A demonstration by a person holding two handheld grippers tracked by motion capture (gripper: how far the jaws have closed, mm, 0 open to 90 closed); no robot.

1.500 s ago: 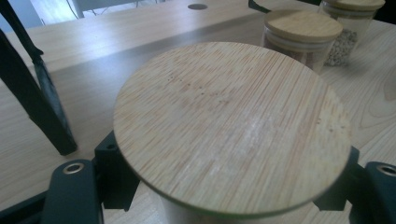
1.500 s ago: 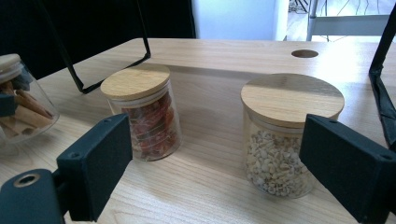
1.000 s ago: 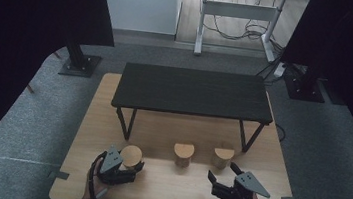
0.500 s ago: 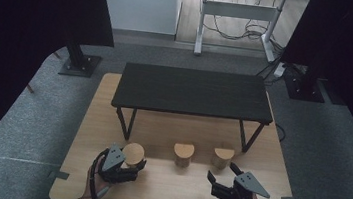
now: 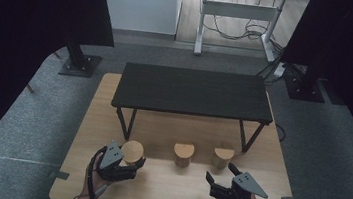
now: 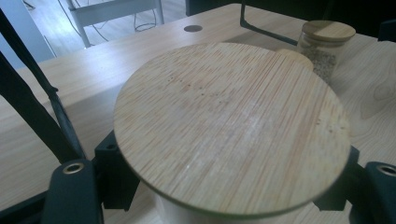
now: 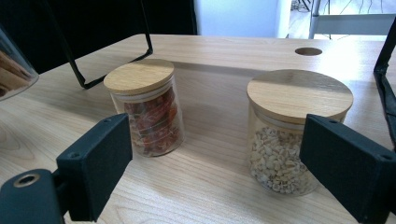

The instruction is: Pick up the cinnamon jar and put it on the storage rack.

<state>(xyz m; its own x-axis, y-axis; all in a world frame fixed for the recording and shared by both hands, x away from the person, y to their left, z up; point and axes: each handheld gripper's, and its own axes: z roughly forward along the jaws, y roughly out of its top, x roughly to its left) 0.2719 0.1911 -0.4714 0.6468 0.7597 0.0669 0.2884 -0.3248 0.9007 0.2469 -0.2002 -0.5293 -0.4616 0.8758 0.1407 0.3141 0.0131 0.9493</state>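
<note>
Three glass jars with round wooden lids stand in a row on the wooden table. My left gripper is shut on the left jar. In the left gripper view that jar's lid spreads wide, and the gripper's pads press the glass just under it. My right gripper is open, a little short of the right jar. Ahead of its jaws stand a jar of red pieces and a jar of pale pieces.
A low black bench on thin metal legs stands across the back half of the table, just behind the jars. The middle jar sits between the other two. Grey carpet surrounds the table, and a desk frame stands farther off.
The jar in my left gripper has shifted very slightly farther up the high view. My right gripper has stayed open and in place.
</note>
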